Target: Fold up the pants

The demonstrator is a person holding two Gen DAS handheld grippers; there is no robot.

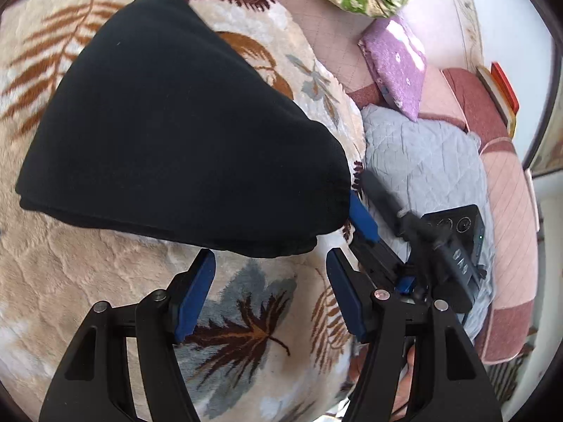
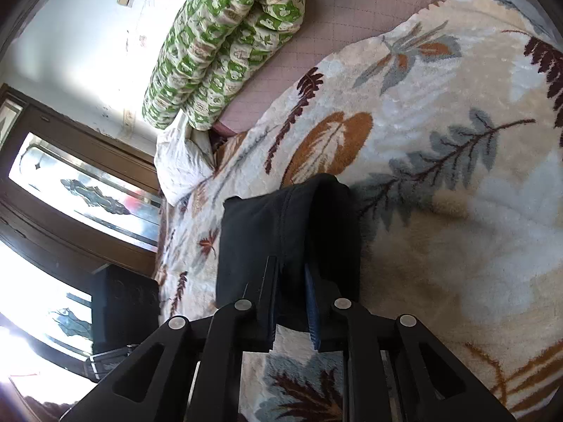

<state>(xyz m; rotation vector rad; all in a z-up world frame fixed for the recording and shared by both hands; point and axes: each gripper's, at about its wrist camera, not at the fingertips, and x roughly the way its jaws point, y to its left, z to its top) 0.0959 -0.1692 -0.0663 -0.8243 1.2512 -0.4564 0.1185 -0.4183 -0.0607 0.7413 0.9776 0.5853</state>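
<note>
The black pants (image 1: 169, 133) lie folded in layers on a cream blanket with leaf prints (image 1: 88, 299). My left gripper (image 1: 271, 263) is open and empty, just in front of the near edge of the pants. My right gripper (image 1: 362, 218) comes in from the right in the left wrist view and is shut on the right corner of the pants. In the right wrist view that gripper (image 2: 292, 281) pinches the black cloth (image 2: 281, 225) between its fingers, and the cloth hides the fingertips.
A green-patterned rolled quilt (image 2: 225, 45) lies at the back of the bed. A purple pillow (image 1: 397, 66) and a grey quilted pillow (image 1: 422, 161) lie to the right. A window and dark wooden frame (image 2: 81, 183) are at the left in the right wrist view.
</note>
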